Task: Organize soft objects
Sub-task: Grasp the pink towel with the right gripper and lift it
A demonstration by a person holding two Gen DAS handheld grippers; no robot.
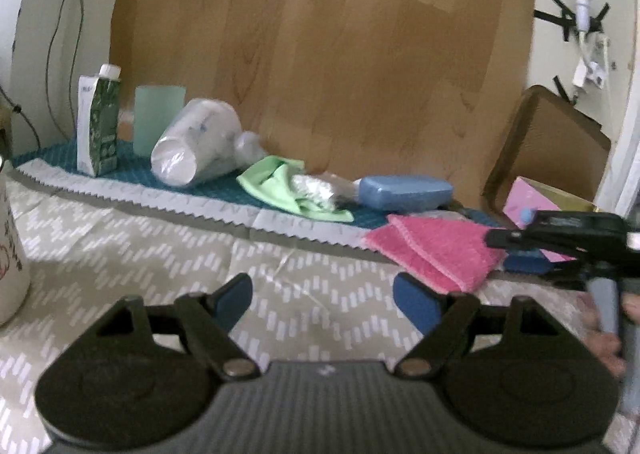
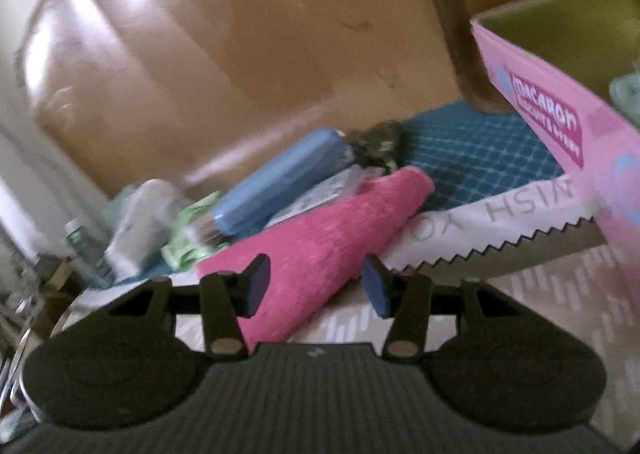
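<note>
Pink cloth (image 2: pixel 320 230) is lying folded at the teal mat's (image 2: pixel 480 157) front edge, w/ the blue sponge (image 2: pixel 280 181) just behind at approx 11 o'clock and the pink box (image 2: pixel 560 125) at 2 o'clock. Right gripper (image 2: pixel 316 288) is being held w/ fingers about half apart, cloth edge sitting between them; pad contact can't be told. Left gripper (image 1: pixel 322 302) is being held wide over the patterned sheet (image 1: pixel 120 246), nothing between fingers. Green cloth (image 1: pixel 280 185) is lying beside the sponge.

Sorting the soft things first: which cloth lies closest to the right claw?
The pink cloth: it lies right at the open right claw. The green cloth is farther back, beside the blue case.
</note>
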